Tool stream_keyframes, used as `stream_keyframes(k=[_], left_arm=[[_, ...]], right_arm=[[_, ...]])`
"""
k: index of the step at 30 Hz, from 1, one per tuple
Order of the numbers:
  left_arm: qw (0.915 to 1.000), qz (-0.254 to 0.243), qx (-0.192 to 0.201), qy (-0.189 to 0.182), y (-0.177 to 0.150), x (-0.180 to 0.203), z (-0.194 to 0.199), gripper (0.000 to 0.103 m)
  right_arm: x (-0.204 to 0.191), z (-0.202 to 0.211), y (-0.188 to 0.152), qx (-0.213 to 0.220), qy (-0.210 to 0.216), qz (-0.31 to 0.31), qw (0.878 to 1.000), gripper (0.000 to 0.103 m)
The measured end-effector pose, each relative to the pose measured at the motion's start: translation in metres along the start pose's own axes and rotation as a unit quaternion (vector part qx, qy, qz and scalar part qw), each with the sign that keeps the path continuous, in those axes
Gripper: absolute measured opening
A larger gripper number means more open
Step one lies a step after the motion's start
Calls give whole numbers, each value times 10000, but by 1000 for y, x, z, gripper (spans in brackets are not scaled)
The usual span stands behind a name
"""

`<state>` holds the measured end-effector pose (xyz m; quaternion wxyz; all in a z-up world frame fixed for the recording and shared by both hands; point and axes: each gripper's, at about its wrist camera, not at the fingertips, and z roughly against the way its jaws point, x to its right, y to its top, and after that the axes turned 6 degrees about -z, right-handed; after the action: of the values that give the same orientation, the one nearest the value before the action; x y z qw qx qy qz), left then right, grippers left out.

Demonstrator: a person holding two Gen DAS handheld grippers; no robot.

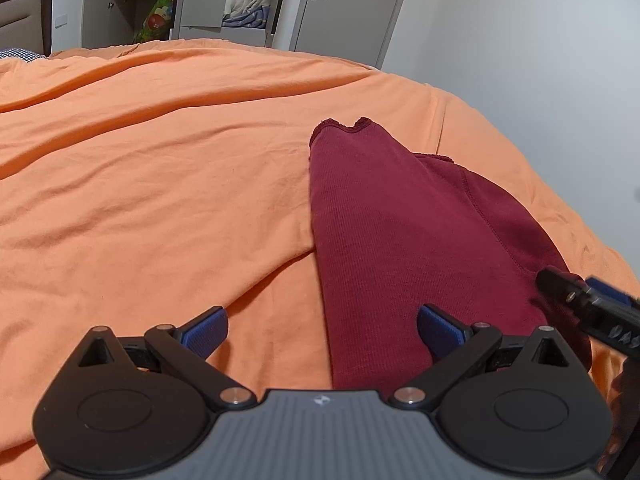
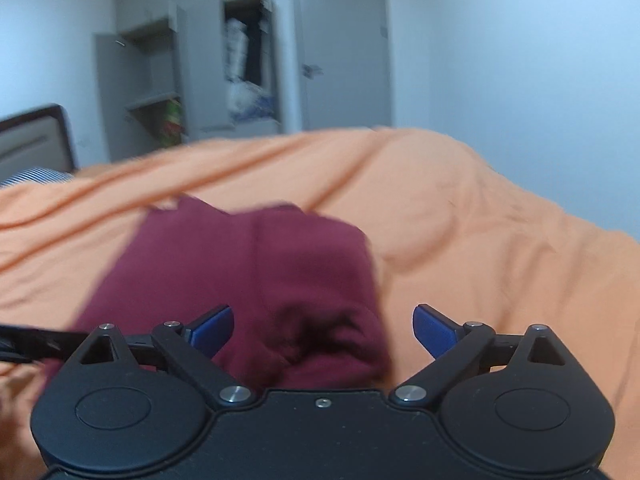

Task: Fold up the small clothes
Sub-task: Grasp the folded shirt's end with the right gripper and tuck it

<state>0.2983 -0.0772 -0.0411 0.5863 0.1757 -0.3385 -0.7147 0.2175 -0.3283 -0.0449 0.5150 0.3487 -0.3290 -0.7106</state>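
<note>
A dark red ribbed garment (image 1: 384, 224) lies folded lengthwise on the orange bed cover (image 1: 160, 184), its scalloped hem at the far end. My left gripper (image 1: 322, 330) is open just above the garment's near left edge, nothing between its blue pads. The other gripper's black tip (image 1: 576, 292) shows at the garment's near right. In the blurred right wrist view the same garment (image 2: 248, 272) lies bunched at its near end, and my right gripper (image 2: 323, 330) hangs open over that end, holding nothing.
The bed's right edge (image 1: 500, 128) drops off toward a white wall. An open wardrobe (image 1: 240, 0) with clothes and a closed door (image 1: 352, 4) stand behind the bed. A headboard (image 1: 24, 16) and a patterned pillow (image 2: 36, 176) are at the far left.
</note>
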Motion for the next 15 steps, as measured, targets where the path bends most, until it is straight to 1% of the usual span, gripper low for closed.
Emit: stream_keyframes(k=[1, 2, 5, 8, 11, 13, 14, 15], left_arm=[[10000, 4, -3, -5, 0, 0, 0, 102], [10000, 9, -6, -20, 0, 0, 0, 102], [10000, 26, -46, -62, -1, -2, -2, 103], [9999, 21, -84, -84, -2, -1, -5, 103], [9999, 17, -86, -80, -3, -2, -5, 103], [10000, -1, -61, -76, -1, -3, -3, 103], [10000, -11, 15, -58, 1, -3, 0, 103], [9999, 13, 169, -12, 2, -4, 4, 103]], right_arm=[[4, -3, -3, -62, -123, -72, 9999, 100], [10, -5, -6, -125, -172, -187, 9996, 101], [25, -10, -16, -324, -93, -547, 9979, 102], [32, -12, -25, -389, -34, -694, 9968, 102], [31, -10, -26, -358, -14, -686, 9970, 102], [31, -4, -23, -253, 109, -743, 9969, 102], [31, 1, -20, -133, 212, -764, 9968, 102], [31, 6, -16, 11, 310, -743, 9968, 102]])
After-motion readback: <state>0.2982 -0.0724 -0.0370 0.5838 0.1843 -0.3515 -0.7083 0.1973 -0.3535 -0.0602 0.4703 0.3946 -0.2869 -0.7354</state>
